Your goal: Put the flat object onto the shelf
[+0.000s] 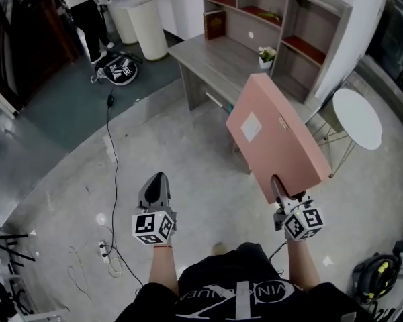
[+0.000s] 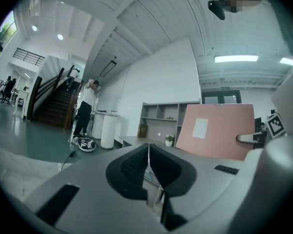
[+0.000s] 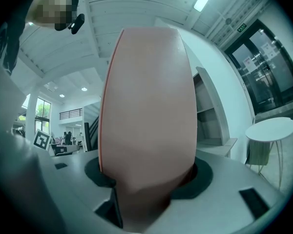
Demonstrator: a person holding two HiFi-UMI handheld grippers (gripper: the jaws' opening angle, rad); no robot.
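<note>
A flat pink box (image 1: 275,136) with a white label is held up in the air over the floor, in front of the grey desk (image 1: 211,62). My right gripper (image 1: 280,188) is shut on its near edge, and the box (image 3: 146,116) fills the right gripper view between the jaws. My left gripper (image 1: 156,188) hangs over the bare floor with its pads (image 2: 136,165) pressed together and nothing between them. The pink box (image 2: 215,130) also shows at the right of the left gripper view. The grey shelf unit (image 1: 282,19) with open compartments stands behind the desk.
A small potted plant (image 1: 266,57) and a brown book (image 1: 214,25) stand on the desk. A round white table (image 1: 357,118) is at the right. A black cable (image 1: 113,153) runs across the floor, and a person (image 1: 87,12) stands at the far left by white cylinders (image 1: 148,22).
</note>
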